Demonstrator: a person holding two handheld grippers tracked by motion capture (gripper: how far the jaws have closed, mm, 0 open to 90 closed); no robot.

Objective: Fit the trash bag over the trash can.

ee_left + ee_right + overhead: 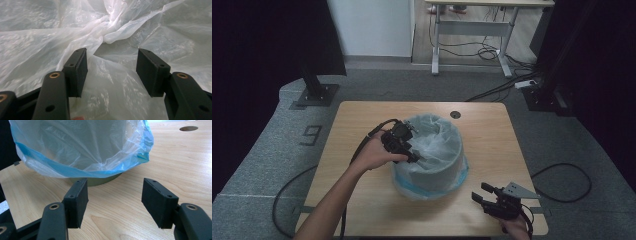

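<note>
A round grey-green bin (447, 167) stands mid-table, lined with a thin clear plastic bag (434, 137) whose blue-edged hem (428, 191) hangs over the outside. My left gripper (412, 150) reaches over the bin's near-left rim, pointing into it. In the left gripper view it (112, 72) is open, with crumpled bag film (107, 30) bunched just beyond the jaws and nothing held. My right gripper (479, 192) rests near the table's front right corner, open, aimed at the bin's base. In the right gripper view the bag (82, 147) drapes the bin (100, 180) ahead of the open gripper (113, 200).
The light wooden table (362, 120) has a round cable hole (455, 114) at its far side. Cables trail off the left edge and lie on the grey floor. A desk frame (472, 30) and dark stands are farther back.
</note>
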